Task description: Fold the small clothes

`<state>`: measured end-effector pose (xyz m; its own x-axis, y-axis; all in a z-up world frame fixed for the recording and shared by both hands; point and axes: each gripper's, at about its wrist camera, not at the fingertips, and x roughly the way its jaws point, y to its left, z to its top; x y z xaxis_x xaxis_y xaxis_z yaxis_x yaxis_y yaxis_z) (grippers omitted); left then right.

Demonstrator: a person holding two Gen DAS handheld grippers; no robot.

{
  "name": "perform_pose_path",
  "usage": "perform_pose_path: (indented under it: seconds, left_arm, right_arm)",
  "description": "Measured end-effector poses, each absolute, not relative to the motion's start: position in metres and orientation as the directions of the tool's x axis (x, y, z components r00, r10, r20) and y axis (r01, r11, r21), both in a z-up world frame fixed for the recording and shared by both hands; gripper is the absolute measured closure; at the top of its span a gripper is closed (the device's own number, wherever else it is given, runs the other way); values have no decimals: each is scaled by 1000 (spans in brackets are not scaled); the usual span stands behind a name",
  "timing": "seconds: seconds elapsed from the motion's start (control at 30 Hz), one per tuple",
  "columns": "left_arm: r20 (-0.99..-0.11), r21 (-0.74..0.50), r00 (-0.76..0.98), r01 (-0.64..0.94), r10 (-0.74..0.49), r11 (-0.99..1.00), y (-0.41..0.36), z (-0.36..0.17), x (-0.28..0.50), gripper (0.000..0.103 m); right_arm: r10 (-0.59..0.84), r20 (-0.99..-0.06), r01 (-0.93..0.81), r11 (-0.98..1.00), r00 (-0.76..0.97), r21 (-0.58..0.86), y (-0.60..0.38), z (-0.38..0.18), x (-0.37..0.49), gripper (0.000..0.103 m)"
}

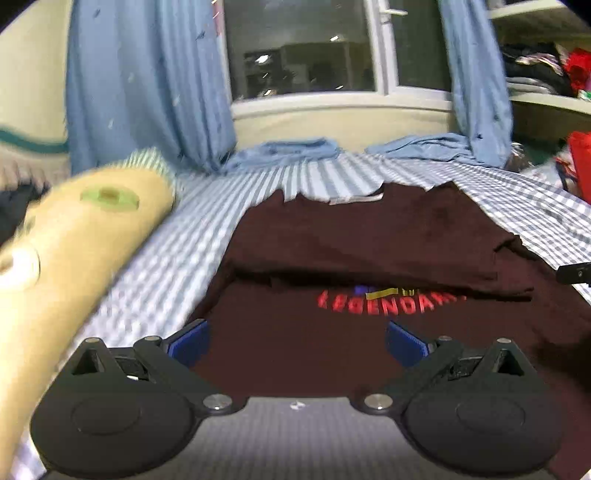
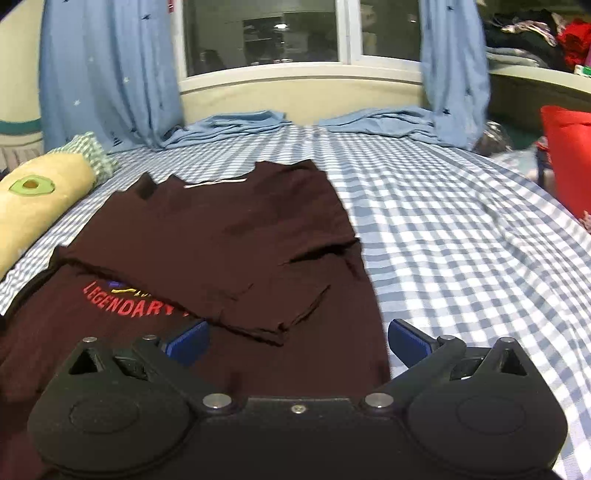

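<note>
Nearest to us, both tongs stand spread wide with nothing between their blue pads. The left tongs [image 1: 297,341] hang over the near part of the shirt [image 1: 332,354], dark cloth filling the gap between the jaws; whether the pads touch it we cannot tell. The right tongs [image 2: 297,341] hang over the shirt's right edge: the left pad is above dark cloth, the right pad above the checked sheet [image 2: 461,240].

Just ahead of both tongs lies the fold we judge to be in hand. The shirt's far part is laid back toward us, its loose edge [image 2: 236,317] stopping just short of the right tongs and half covering the red lettering [image 1: 384,304]. A sleeve [image 2: 325,247] sticks out ahead of the right tongs, a little rumpled. So we read one fold as done and released.

Next we would need a second fold: each pair of tongs finds a corner or side edge, pinches both layers, and carries them across evenly, keeping the sleeve tucked in.

Left of the tongs and farther off lies a long cushion [image 2: 40,199]. Beyond the shirt, curtains [image 2: 107,74] pool on the sheet under a window [image 2: 266,33].
</note>
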<state>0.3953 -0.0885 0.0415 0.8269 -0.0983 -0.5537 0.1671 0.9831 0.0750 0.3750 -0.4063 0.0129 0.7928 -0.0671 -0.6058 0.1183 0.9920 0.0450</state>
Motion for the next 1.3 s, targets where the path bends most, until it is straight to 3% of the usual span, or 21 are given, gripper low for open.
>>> perform_pose_path:
  seconds: [0.07,0.23,0.3,0.37,0.4,0.47,0.57,0.63,0.73,0.83,0.93,1.03,1.13,1.3]
  left_arm:
    - [-548,76,830,173,-104,982,-97,37,406,1]
    - [-433,72,894,159,-113,985,-123,32,485,1]
    - [-416,85,903,154,-105,984,-130,29,525,1]
    - [-427,68,897,160,-116,985,-133,25,560,1]
    - [-448,46,882,188,-148,981,-133,22,575,1]
    - [-542,34,818,249,-192,968,-139,6,600,1]
    - [-660,1,721,284,-212,959,-140,-28,614,0]
    - [-629,0,747,276,-215,961,-137,-34,605,0]
    - [-633,-15,743,269,-218,963,-138,-33,606,0]
    - [-625,-13,755,245,-199,970,-142,-29,604,1]
    - [-602,-44,768,242,-219,969,-145,-19,594,1]
    - [-556,-65,793,256,-249,964,-148,1,584,1]
    - [-531,-104,795,282,-293,954,-171,13,592,1]
    - [-637,-105,687,372,-350,922,-222,-16,620,1]
  right_arm:
    - [-34,-580,94,993,814,74,-403,14,394,0]
    - [20,-532,5,999,846,46,-376,-4,492,0]
    - [-24,-584,7,999,811,-31,-368,-21,545,1]
    - [-94,-667,37,994,739,-99,-367,-43,583,1]
    - [-68,-700,39,998,711,-58,-372,-52,593,1]
    - [-10,-719,75,995,694,59,-387,-50,598,0]
    - [-8,-754,23,1000,657,10,-385,-40,597,1]
    - [-10,-736,40,999,677,23,-392,-25,595,6]
    - [-48,-553,82,996,832,37,-398,4,602,0]
    - [-28,-616,40,999,787,5,-392,-3,667,0]
    - [-156,-695,38,982,702,-183,-381,-41,717,0]
    - [-110,-701,57,994,704,-99,-394,-54,721,0]
    - [-70,-706,-6,994,704,-105,-396,-48,717,1]
    - [-14,-605,28,1000,796,13,-421,-22,695,1]
